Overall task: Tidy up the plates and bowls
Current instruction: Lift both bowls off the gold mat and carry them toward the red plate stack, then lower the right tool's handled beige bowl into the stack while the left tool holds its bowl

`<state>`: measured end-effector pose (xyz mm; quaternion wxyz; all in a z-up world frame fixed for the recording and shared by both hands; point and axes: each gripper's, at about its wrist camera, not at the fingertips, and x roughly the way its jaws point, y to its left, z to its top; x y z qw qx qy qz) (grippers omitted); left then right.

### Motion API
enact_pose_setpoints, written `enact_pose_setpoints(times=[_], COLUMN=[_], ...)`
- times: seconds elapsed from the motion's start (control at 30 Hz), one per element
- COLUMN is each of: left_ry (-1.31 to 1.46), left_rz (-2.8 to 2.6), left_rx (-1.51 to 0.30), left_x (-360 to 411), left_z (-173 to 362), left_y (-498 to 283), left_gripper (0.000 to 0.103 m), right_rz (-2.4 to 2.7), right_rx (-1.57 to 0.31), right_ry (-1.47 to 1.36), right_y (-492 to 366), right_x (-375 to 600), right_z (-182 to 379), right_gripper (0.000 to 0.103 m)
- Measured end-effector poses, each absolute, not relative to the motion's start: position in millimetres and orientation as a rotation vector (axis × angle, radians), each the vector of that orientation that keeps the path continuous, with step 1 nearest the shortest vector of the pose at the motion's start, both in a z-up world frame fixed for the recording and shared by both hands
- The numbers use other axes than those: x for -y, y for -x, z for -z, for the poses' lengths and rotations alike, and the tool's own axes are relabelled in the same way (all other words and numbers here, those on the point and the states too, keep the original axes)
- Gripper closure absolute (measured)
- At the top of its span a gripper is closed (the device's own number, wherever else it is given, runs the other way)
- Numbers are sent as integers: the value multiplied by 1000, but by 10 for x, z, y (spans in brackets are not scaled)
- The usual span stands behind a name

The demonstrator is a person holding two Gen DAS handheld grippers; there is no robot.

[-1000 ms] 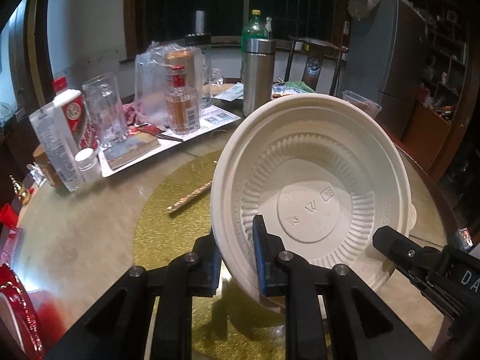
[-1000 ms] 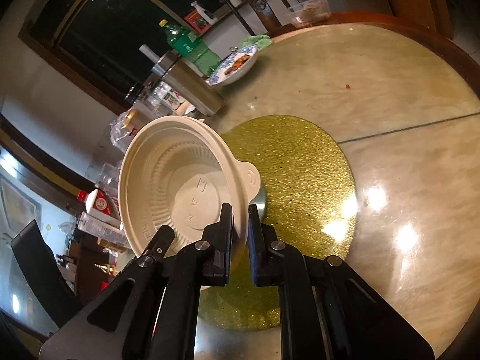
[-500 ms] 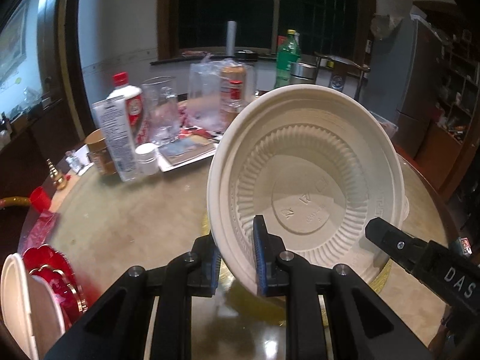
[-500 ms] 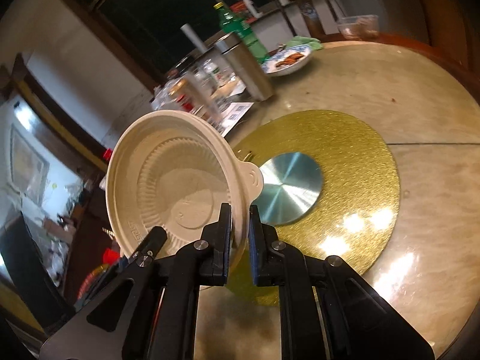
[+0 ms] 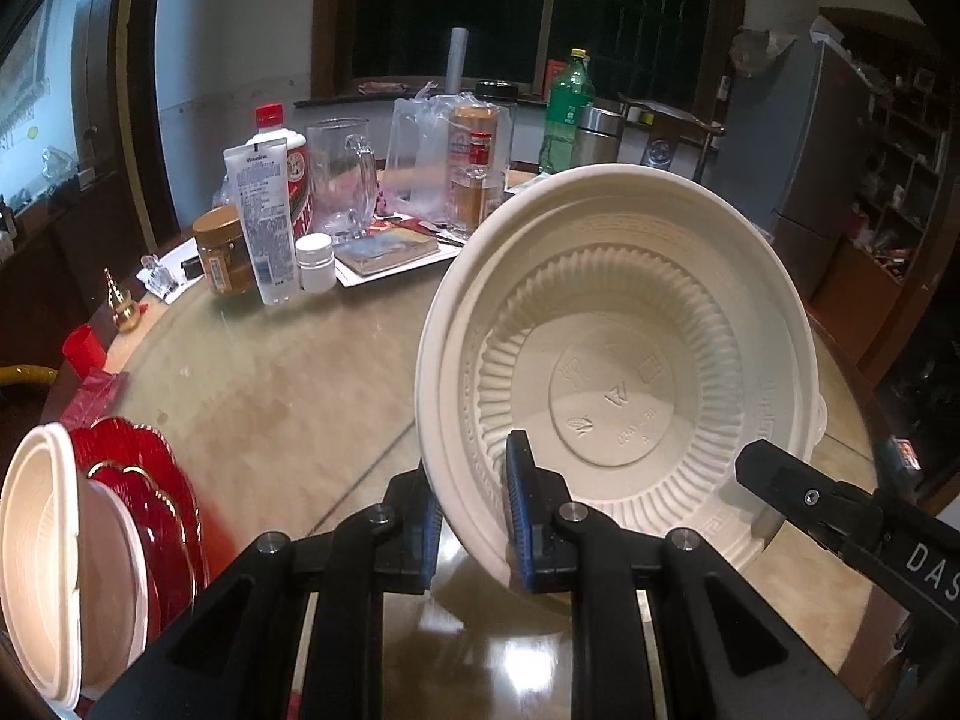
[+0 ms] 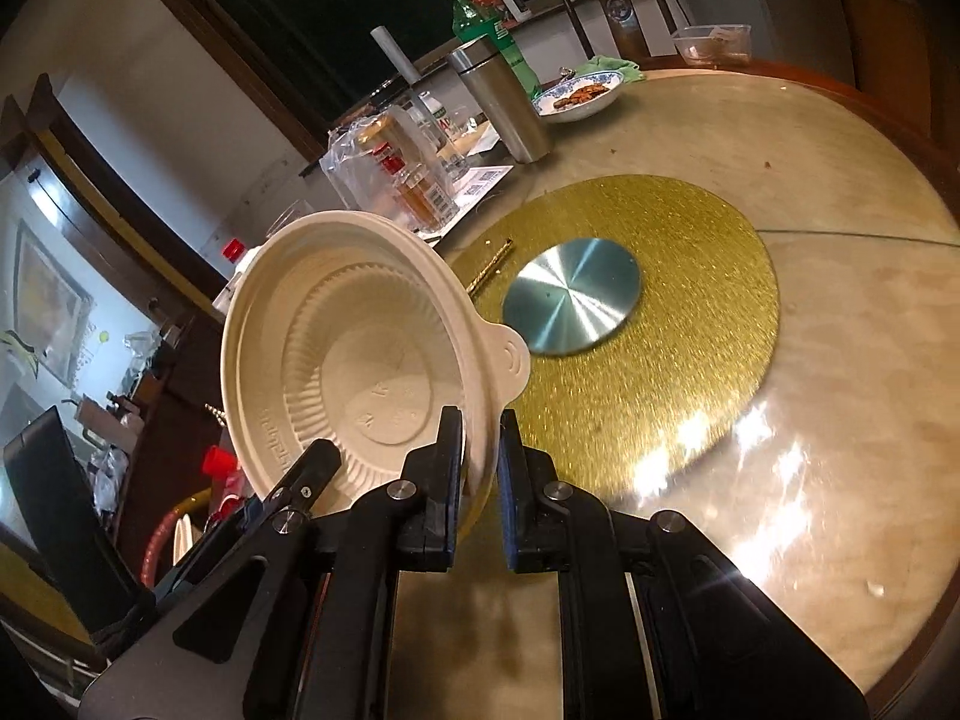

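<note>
A round marble-look bench (image 6: 840, 192) fills both views, a glittering gold turntable (image 6: 690, 252) with a brushed metal disc (image 6: 570, 303) at its centre. Held tilted above the bench is a cream disposable bowl (image 5: 618, 372), its ribbed inside facing the cameras; embossed symbols and a small code on its base are too faint to read. The left gripper (image 5: 471, 510) has its blue-padded jaws clamped on the bowl's near-left rim, while the right gripper (image 6: 480, 468) pinches the opposite rim just below the bowl's tab handle, jaws nearly closed on the thin wall. The arm of the right gripper shows the letters "DAS" in the left wrist view. At the bench's left edge stand red plates (image 5: 150, 492) and another cream bowl (image 5: 42, 546) on edge. Farther back cluster a steel flask (image 6: 504, 102), a green bottle (image 5: 567, 108), a glass mug (image 5: 345, 180), a white tube (image 5: 264, 216) marked "Vaseline", a brown jar (image 5: 222, 252) and a small white-capped pot (image 5: 314, 261).
</note>
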<state>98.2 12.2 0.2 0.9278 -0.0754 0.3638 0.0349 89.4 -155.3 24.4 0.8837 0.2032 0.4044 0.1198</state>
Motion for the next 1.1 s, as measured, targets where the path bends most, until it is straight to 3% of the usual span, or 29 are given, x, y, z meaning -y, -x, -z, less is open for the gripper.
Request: enact_pose_setpoints(times=[0.57, 1.1], left_ry=[209, 263], left_rz=[-8, -51], left_rx=[-769, -666], left_x=[-432, -824], left_z=[59, -237], left_y=[-482, -145], left_gripper=[85, 85], right_rz=[-254, -366], right_rx=[-849, -766], right_ry=[-406, -367], right_y=[-357, -149], right_x=[1356, 943], right_z=[-211, -476], right_gripper=[93, 93])
